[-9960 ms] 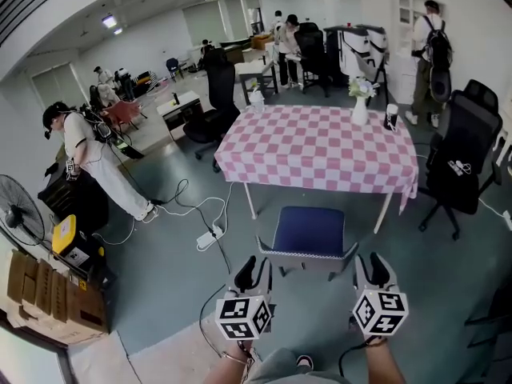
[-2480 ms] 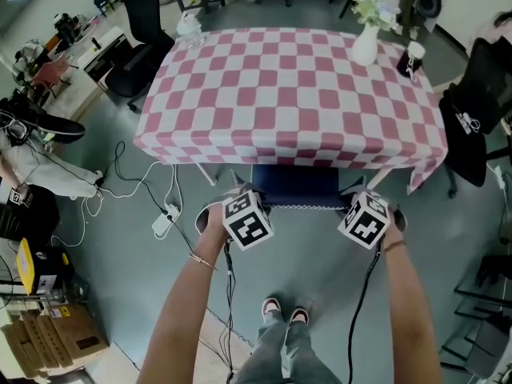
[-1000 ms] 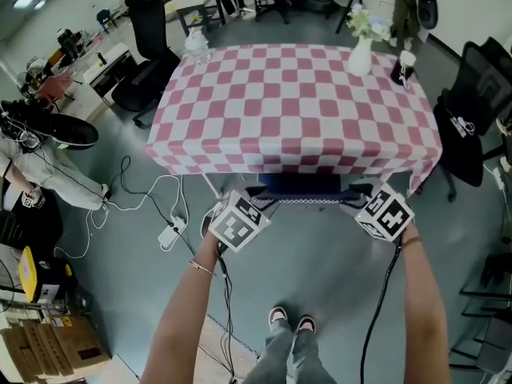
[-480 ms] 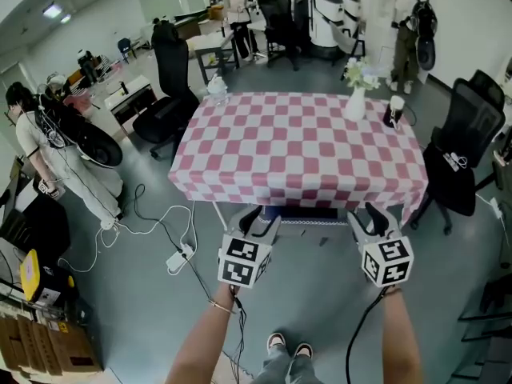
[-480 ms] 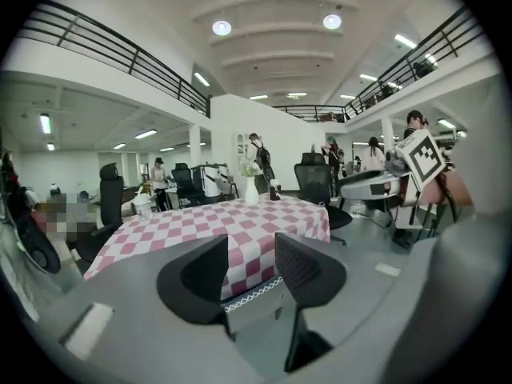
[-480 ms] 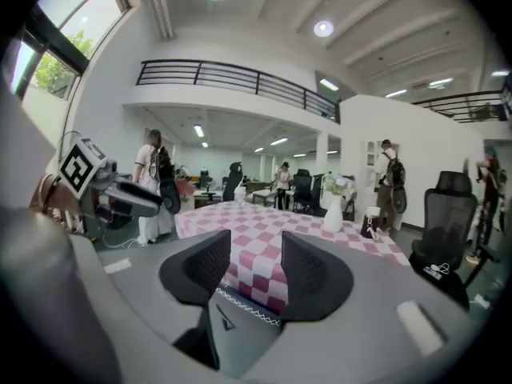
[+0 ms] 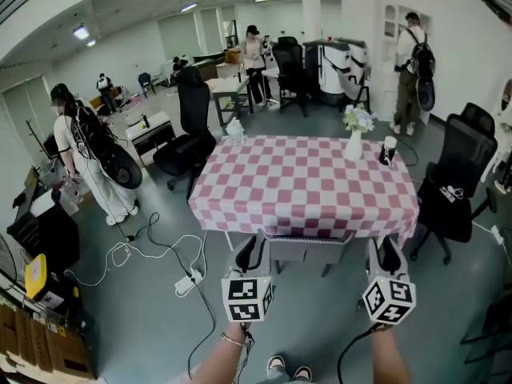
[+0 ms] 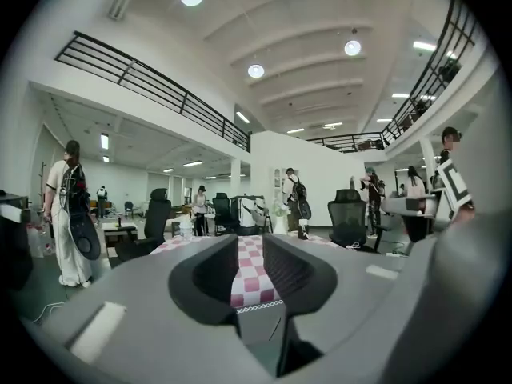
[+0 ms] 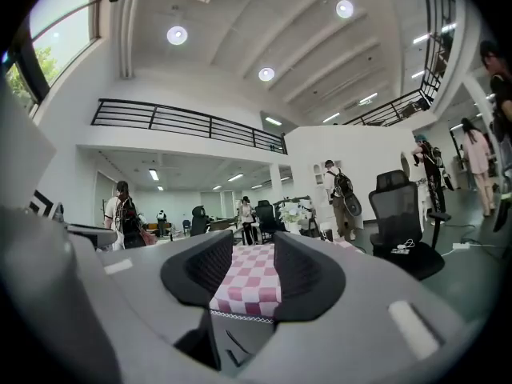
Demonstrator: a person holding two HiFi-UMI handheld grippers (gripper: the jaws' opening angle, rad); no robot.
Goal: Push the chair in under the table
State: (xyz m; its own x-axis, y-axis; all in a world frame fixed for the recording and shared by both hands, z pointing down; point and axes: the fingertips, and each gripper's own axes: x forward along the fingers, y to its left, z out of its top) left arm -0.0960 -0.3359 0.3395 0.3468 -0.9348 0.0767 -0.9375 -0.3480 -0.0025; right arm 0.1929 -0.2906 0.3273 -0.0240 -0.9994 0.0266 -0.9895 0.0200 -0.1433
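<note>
Lifted away from the chair (image 7: 304,240) since a second ago, the left gripper (image 7: 250,250) and right gripper (image 7: 388,253) hang level in front of the table (image 7: 304,178), touching nothing. The chair sits tucked under the table, with only its back showing at the near edge. The left jaws have just been closing and stand about half apart, empty. The right jaws have closed slightly but stand wide, also empty.

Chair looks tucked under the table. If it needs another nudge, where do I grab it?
I'd grip the chair by the top rail of its back, near both ends, coming level from the near side. That rail runs crosswise below the near hem of the checked tablecloth, facing you; the seat is hidden underneath.
</note>
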